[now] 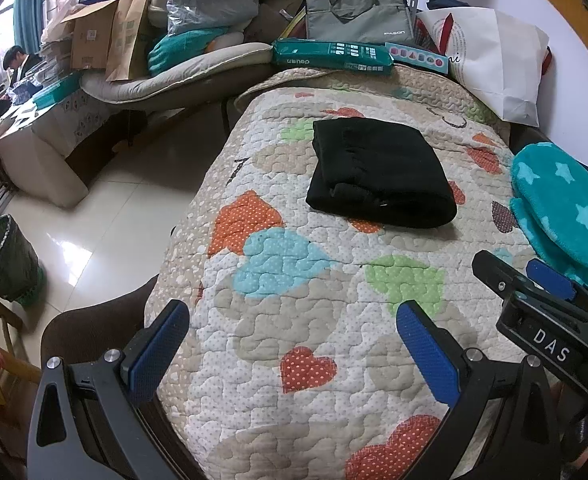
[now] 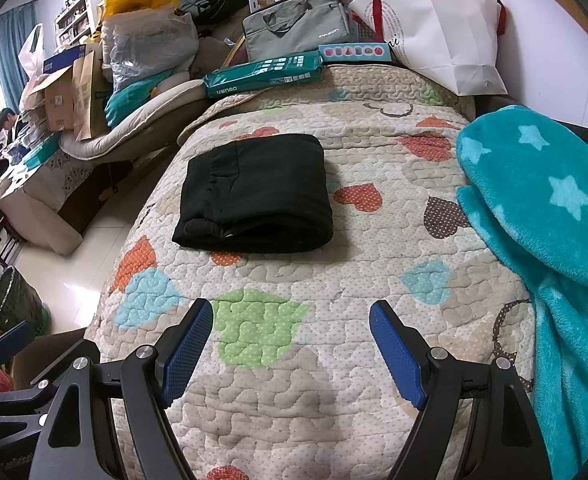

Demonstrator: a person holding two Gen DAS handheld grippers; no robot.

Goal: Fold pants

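The black pants [image 1: 380, 172] lie folded into a compact rectangle on the heart-patterned quilt [image 1: 302, 280]. They also show in the right wrist view [image 2: 256, 192] on the quilt [image 2: 334, 280]. My left gripper [image 1: 294, 316] is open and empty, held above the quilt's near part, well short of the pants. My right gripper [image 2: 290, 312] is open and empty too, also short of the pants. The right gripper shows at the right edge of the left wrist view [image 1: 534, 276]. Part of the left gripper [image 2: 10, 340] shows at the lower left of the right wrist view.
A teal star blanket [image 2: 542, 216] lies along the quilt's right side. A green paper pack [image 2: 262, 76], a grey bag [image 2: 298, 28] and a white paper bag [image 2: 438, 28] stand at the far end. Tiled floor [image 1: 106, 216] and a bin [image 1: 6, 264] are to the left.
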